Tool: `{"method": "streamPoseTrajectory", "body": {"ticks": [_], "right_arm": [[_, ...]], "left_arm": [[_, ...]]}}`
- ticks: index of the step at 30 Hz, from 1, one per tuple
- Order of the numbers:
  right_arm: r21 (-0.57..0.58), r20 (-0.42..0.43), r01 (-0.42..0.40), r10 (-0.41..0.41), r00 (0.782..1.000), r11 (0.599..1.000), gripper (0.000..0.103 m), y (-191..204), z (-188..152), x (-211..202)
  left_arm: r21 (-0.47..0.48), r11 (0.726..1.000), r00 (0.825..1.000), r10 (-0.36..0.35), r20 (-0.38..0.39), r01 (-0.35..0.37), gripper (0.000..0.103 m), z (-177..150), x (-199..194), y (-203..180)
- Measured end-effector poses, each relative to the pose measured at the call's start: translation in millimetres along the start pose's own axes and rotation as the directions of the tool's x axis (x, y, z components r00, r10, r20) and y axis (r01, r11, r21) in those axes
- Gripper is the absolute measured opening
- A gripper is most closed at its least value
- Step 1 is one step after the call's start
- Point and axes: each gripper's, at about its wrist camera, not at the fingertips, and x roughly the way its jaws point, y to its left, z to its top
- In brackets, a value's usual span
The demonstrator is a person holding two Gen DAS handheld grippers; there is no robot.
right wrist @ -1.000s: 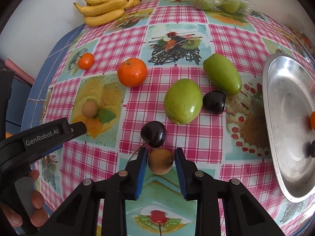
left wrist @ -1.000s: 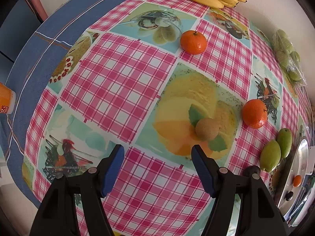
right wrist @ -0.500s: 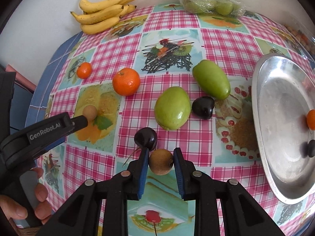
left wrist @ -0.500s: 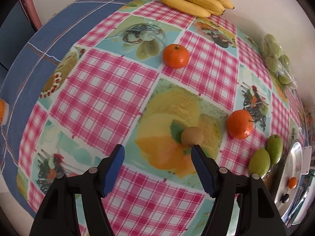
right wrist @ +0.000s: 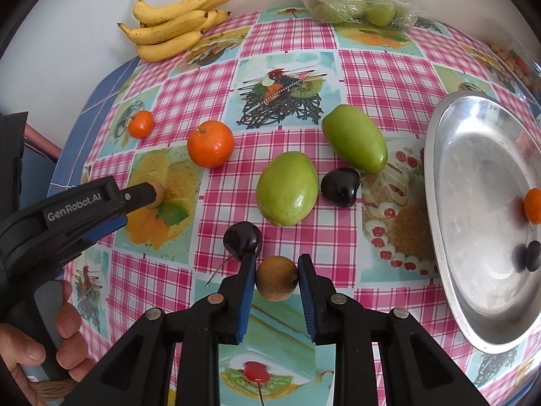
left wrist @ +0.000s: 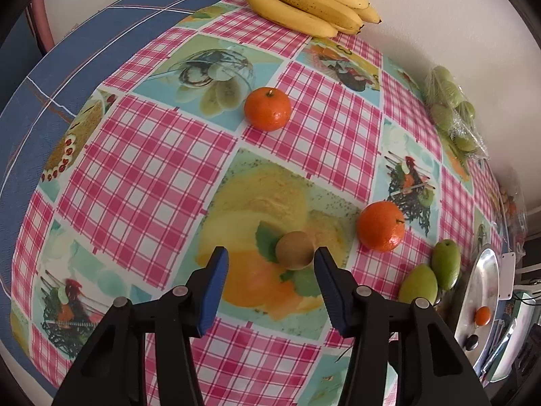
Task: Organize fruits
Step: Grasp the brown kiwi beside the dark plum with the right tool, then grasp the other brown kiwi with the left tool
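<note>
1. Table (right wrist: 290, 67): checked cloth, fruit scattered over it. Bananas (right wrist: 172, 23) and a bag of green fruit (right wrist: 355, 0) sit at the far edge by the wall.
2. Tray (right wrist: 449, 176): metal, on the right side. Already holds a small orange (right wrist: 533, 204) and a dark fruit (right wrist: 531, 255). Judged to be the drop point.
3. Two mangoes (right wrist: 287, 187), green, mid-table, with a dark plum (right wrist: 339, 186) between them and touching neither clearly. A big orange (right wrist: 210, 142) and a small one (right wrist: 141, 123) lie further left.
4. Right gripper (right wrist: 276, 279): narrowed down, both pads on or nearly on a brown kiwi (right wrist: 276, 277). It looks gripped; can't tell if it is off the cloth. A dark cherry (right wrist: 242, 239) sits just behind the left pad, stem trailing.
5. Left gripper (left wrist: 270, 264): wide open, holding nothing. A second kiwi (left wrist: 295, 249) sits between the tips, close to the right pad, well off the left one.
6. Doing it well, right: squeeze lightly since a kiwi bruises, lift straight up so the pad doesn't drag the cherry, then go over the tray rim, not into it.
7. Left: shift right to centre the kiwi before closing; an off-centre close would likely roll it away.
</note>
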Motion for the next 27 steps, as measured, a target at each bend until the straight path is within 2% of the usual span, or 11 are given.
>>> {"method": "streamPoseTrajectory", "body": {"ticks": [3, 12, 16, 22, 23, 25, 27], "right_arm": [[0.001, 0.001, 0.0, 0.0, 1.0, 1.0, 0.027, 0, 0, 0], [0.002, 0.021, -0.003, 0.003, 1.0, 1.0, 0.027, -2, 0, -9], [-0.001, 0.031, -0.005, 0.005, 0.999, 1.0, 0.027, -3, 0, -14], [0.008, 0.037, -0.005, 0.005, 0.999, 1.0, 0.027, -7, 0, -17], [0.01, 0.036, -0.006, 0.006, 0.999, 1.0, 0.027, -8, 0, -17], [0.011, 0.037, -0.006, 0.006, 0.999, 1.0, 0.027, -8, 0, -18], [0.012, 0.039, -0.007, 0.006, 0.999, 1.0, 0.027, -9, 0, -19]], "left_arm": [[0.012, 1.0, 1.0, -0.005, 0.001, 0.005, 0.046, 1, 1, -2], [0.024, 1.0, 1.0, -0.017, 0.004, 0.017, 0.046, 4, 5, -6], [0.038, 0.999, 1.0, -0.017, 0.004, 0.017, 0.039, 5, 8, -10], [0.043, 0.999, 1.0, -0.028, 0.001, 0.028, 0.039, 5, 9, -10], [0.047, 0.999, 1.0, -0.026, 0.0, 0.026, 0.037, 5, 9, -11], [0.052, 0.998, 1.0, -0.026, -0.006, 0.026, 0.027, 5, 10, -11], [0.053, 0.998, 1.0, -0.026, -0.007, 0.026, 0.026, 5, 10, -11]]}}
